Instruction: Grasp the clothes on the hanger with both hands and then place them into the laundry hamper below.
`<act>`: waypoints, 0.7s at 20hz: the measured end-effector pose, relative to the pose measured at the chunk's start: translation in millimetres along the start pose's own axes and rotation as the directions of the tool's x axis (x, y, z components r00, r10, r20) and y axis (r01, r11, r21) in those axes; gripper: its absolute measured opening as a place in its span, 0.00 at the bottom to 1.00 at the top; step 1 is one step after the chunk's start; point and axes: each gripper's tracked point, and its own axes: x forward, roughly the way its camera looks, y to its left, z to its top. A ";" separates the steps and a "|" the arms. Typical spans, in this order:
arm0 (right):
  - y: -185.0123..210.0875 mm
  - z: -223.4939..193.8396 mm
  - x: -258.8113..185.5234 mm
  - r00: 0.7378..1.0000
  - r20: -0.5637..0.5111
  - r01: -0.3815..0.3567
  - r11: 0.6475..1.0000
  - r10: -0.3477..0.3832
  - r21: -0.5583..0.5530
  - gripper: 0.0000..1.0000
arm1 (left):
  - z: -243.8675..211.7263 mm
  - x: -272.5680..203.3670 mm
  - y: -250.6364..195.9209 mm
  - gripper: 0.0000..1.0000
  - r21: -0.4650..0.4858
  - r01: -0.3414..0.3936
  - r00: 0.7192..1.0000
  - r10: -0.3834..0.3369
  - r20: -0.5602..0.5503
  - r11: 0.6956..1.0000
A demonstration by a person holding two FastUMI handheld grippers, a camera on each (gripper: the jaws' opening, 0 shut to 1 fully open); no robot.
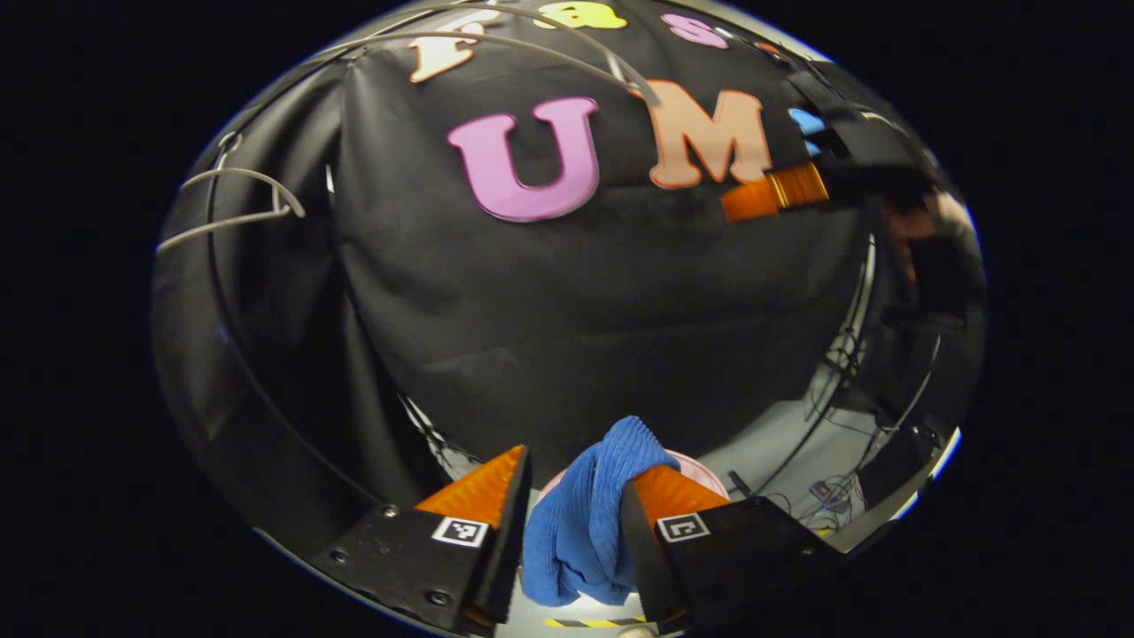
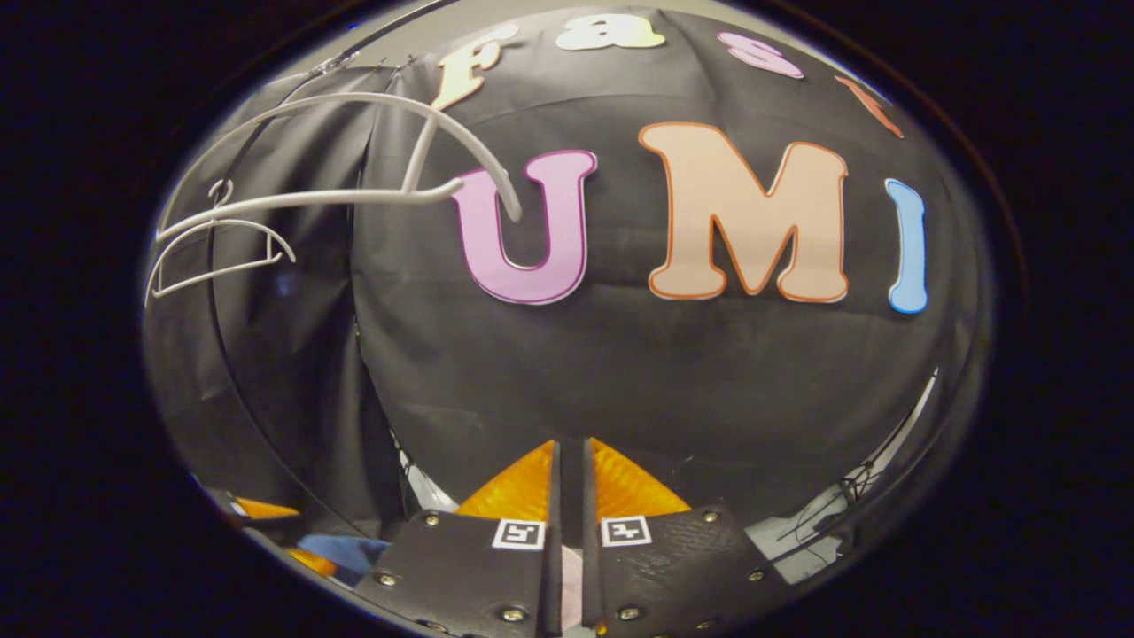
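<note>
My left gripper [image 1: 574, 514] has its fingers pressed on either side of a blue cloth [image 1: 585, 514], which hangs bunched between them above a pink hamper rim [image 1: 700, 470]. My right gripper [image 2: 567, 496] has its fingers closed together, holding nothing. White hangers [image 2: 266, 221] hang bare at upper left.

Your left gripper [image 1: 574, 496] covers most of the laundry hamper [image 1: 700, 468] — just a pink rim sliver shows. Blue cloth [image 1: 580, 523] runs off the bottom edge. The other gripper [image 1: 780, 190] is blurred — jaw state unreadable there.
</note>
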 end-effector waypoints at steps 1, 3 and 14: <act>-5.9 -6.1 -3.6 1.000 -0.009 0.006 1.000 -0.006 0.005 0.09 | -2.8 2.3 -9.0 0.51 0.003 0.021 1.000 -0.021 -0.007 1.000; -18.7 -18.4 -10.7 0.999 -0.028 0.022 1.000 -0.023 -0.004 0.09 | -7.4 7.5 -21.9 0.55 0.002 0.046 0.999 -0.046 -0.023 0.999; -69.9 -36.9 -38.7 0.994 -0.052 0.098 0.994 -0.096 0.046 0.13 | 44.2 34.7 -21.7 0.67 0.006 0.057 0.996 -0.057 0.062 0.998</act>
